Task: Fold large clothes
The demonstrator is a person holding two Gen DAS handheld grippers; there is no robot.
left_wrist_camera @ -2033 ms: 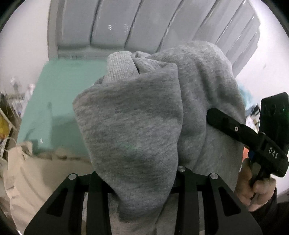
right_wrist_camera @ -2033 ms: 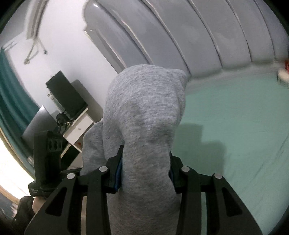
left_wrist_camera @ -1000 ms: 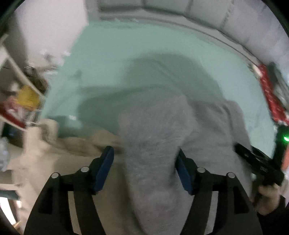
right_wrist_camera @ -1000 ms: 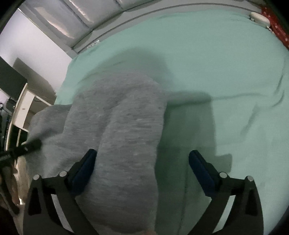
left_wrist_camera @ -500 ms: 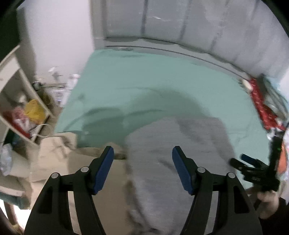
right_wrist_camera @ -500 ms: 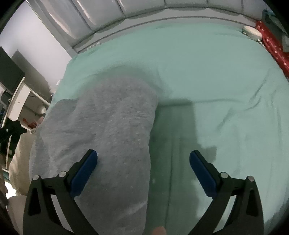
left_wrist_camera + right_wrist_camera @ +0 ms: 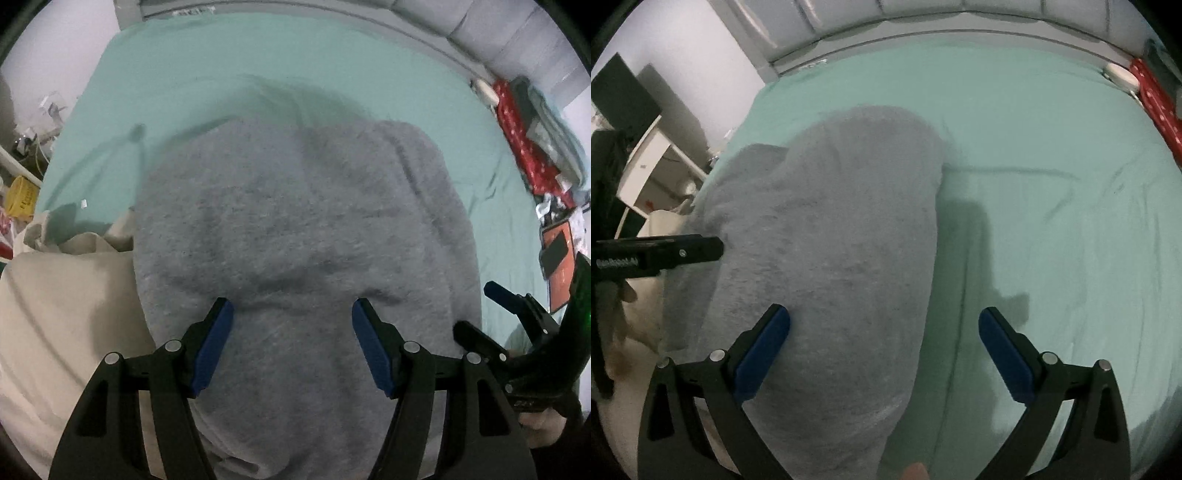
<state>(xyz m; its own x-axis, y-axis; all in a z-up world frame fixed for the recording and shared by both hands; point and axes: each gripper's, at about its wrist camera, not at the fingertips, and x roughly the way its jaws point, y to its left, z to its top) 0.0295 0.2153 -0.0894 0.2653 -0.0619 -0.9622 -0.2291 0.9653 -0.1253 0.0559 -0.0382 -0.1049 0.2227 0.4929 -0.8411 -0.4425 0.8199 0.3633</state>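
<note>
Grey sweatshirt (image 7: 303, 236) is shown lying in a loose heap on the near part of the bed (image 7: 332, 66), its bulk rumpled and no sleeve or hem laid out flat. The left tool (image 7: 291, 321) is held released above the garment, both blue pads set wide with cloth seen between them but not pressed. The right tool (image 7: 884, 332) is likewise released: its left pad is just beside the right flank of the heap, while its right pad is over bare green sheet. Outward from the left tool, a beige cloth (image 7: 62, 302) is seen at the bed's near left corner, touching or just beside the garment. Red patterned items (image 7: 524, 140) are ranged along the far right edge of the bed, well apart from the work. The step in hand is judged to be the laying-down of the garment before folding proper, with nothing yet squared. The next move is judged to call for an edge to be found, such as a shoulder or the hem, each side to be grasped, and the cloth to be drawn flat across the open sheet, clear of the beige cloth.
</note>
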